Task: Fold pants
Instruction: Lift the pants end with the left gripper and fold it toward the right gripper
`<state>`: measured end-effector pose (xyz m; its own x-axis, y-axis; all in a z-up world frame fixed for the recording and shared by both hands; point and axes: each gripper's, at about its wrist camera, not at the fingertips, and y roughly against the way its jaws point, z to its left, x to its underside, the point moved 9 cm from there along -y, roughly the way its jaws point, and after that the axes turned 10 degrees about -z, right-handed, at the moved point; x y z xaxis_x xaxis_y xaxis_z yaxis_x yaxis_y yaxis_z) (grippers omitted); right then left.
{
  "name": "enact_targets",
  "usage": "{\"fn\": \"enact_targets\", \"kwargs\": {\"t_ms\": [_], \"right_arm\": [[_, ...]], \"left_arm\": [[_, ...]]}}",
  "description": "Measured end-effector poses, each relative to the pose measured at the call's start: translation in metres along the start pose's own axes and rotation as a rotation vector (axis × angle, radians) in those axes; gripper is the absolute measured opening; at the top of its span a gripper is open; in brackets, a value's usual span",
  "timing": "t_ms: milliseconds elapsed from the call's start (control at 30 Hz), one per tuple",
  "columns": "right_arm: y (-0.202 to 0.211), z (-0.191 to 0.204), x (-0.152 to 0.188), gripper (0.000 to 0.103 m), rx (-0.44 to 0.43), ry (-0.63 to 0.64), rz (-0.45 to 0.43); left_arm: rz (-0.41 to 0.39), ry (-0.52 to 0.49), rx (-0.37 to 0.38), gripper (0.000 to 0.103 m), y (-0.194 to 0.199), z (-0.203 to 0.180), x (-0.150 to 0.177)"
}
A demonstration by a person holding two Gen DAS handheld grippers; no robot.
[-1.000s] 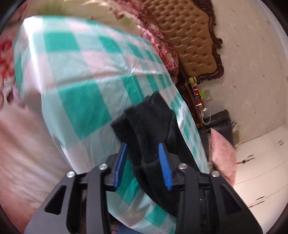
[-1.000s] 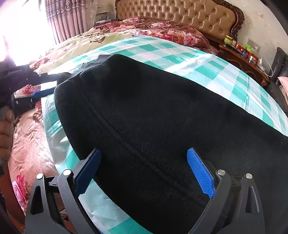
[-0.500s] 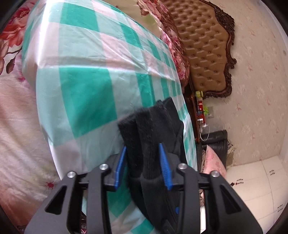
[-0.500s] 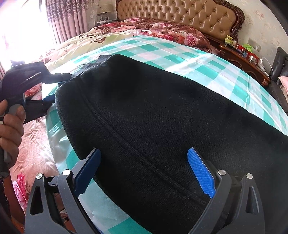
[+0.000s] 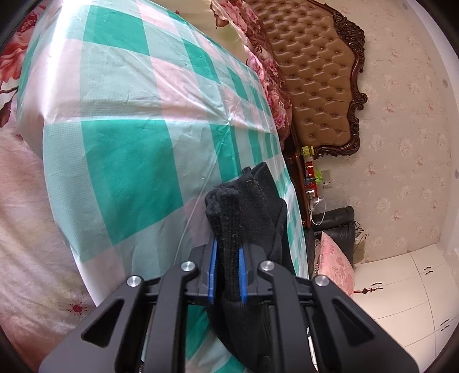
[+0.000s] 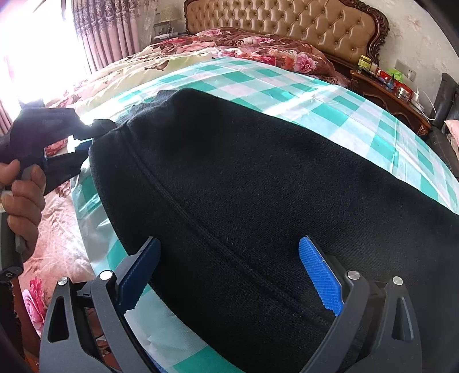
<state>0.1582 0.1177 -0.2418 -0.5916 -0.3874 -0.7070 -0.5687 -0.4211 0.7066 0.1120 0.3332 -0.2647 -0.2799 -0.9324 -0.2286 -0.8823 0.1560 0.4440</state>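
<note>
**A:** Where are the black pants (image 6: pixel 258 200)?

**B:** Spread flat across the green-and-white checked sheet (image 5: pixel 120 120) on the bed, below the tufted headboard (image 6: pixel 287 25).

**A:** And the left gripper (image 5: pixel 226 258)?

**B:** Its jaws have just been closing and now pinch a bunched corner of the pants at the sheet's edge. A hand (image 6: pixel 21 198) holds its handle.

**A:** The right gripper (image 6: pixel 229 272)?

**B:** Spread wide over the pants near the sheet's front edge, its blue pads (image 6: pixel 318 272) pressing nothing.

Left gripper (image 5: pixel 226 269) clamped on a bunched fold of black pants (image 5: pixel 243 206), blue pads (image 5: pixel 213 269) just drawn together and pressing the knit from both sides. Beyond, green-and-white checked sheet (image 5: pixel 129 149) spread over the bed, tufted tan headboard (image 5: pixel 312 74) at upper right.
</note>
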Motion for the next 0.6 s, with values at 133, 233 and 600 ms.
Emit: {"fn": "enact_targets", "kwargs": {"t_ms": [133, 233, 600], "right_arm": [[0.007, -0.022, -0.020, 0.093, 0.020, -0.069, -0.033], [-0.006, -0.051, -0.034, 0.092, 0.077, -0.142, 0.021], [-0.079, -0.107, -0.071, 0.088, 0.203, -0.111, 0.090]], "left_arm": [[-0.009, -0.025, 0.005, 0.012, 0.004, -0.002, 0.000], [-0.014, -0.043, 0.008, 0.011, 0.008, -0.005, 0.000], [-0.012, -0.056, 0.028, 0.011, 0.012, -0.008, -0.002]]}}
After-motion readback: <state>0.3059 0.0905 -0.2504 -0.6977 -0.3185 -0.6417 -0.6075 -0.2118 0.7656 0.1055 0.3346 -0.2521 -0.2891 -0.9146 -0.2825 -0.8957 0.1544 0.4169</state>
